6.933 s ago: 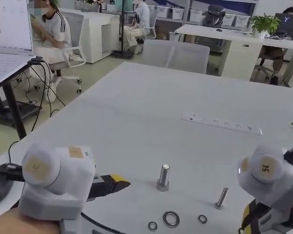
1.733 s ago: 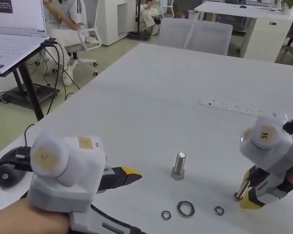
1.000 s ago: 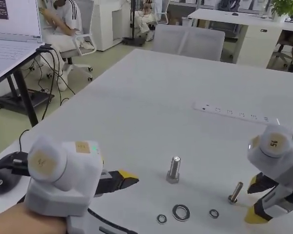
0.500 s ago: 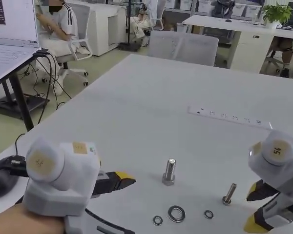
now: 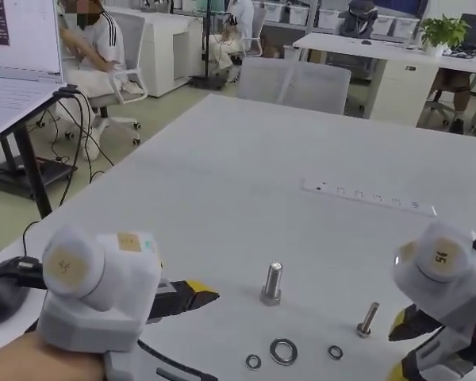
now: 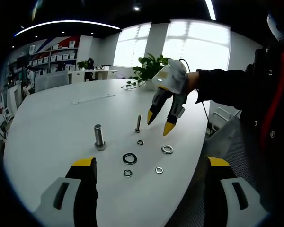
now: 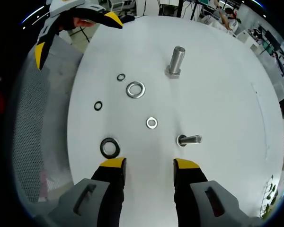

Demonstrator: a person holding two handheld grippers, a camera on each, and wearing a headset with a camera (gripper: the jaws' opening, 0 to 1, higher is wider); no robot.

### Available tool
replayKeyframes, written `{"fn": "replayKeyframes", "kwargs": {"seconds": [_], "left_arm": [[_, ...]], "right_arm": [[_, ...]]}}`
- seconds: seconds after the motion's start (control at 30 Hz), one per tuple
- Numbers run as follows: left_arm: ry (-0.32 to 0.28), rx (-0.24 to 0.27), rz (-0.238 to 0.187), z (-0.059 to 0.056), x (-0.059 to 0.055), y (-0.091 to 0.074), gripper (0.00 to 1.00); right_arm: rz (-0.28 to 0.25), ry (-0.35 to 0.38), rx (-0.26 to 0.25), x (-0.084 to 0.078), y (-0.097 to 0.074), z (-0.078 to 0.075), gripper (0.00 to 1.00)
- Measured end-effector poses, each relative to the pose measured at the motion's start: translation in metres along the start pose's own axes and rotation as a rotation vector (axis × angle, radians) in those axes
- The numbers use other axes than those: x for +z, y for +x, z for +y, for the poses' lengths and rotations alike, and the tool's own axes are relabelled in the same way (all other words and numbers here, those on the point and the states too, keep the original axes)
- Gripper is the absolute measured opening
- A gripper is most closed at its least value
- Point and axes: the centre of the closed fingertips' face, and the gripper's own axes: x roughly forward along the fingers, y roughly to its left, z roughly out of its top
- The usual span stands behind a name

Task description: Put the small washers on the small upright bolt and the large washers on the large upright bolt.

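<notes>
The left gripper point(image 5: 197, 295) hangs over the near-left part of the white table point(image 5: 222, 175). Its jaws are spread wide, and the left gripper view shows bare tabletop in the gap. Just right of it a small washer point(image 5: 253, 362) lies flat beside a large washer point(image 5: 283, 351), and behind them the large bolt point(image 5: 272, 283) stands on its head. A second small washer point(image 5: 335, 352) lies near the small bolt point(image 5: 367, 318), which is also upright. The right gripper point(image 5: 398, 349) hovers just right of that bolt, jaws partly open and empty. Under it, in the right gripper view, lie two more: a dark large washer point(image 7: 110, 147) and a dark small washer point(image 7: 98, 105).
</notes>
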Motion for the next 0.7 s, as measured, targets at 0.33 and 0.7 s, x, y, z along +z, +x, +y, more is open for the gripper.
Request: {"fn": "replayKeyframes", "kwargs": {"seconds": [0.33, 0.7], "left_arm": [[0.004, 0.002, -0.006, -0.002, 0.001, -0.002, 0.94], [0.002, 0.007, -0.013, -0.001, 0.002, -0.003, 0.94]], "right_arm": [[-0.007, -0.04, 0.009, 0.022, 0.005, 0.006, 0.41], [0.001, -0.095, 0.013, 0.042, 0.016, 0.004, 0.34]]}}
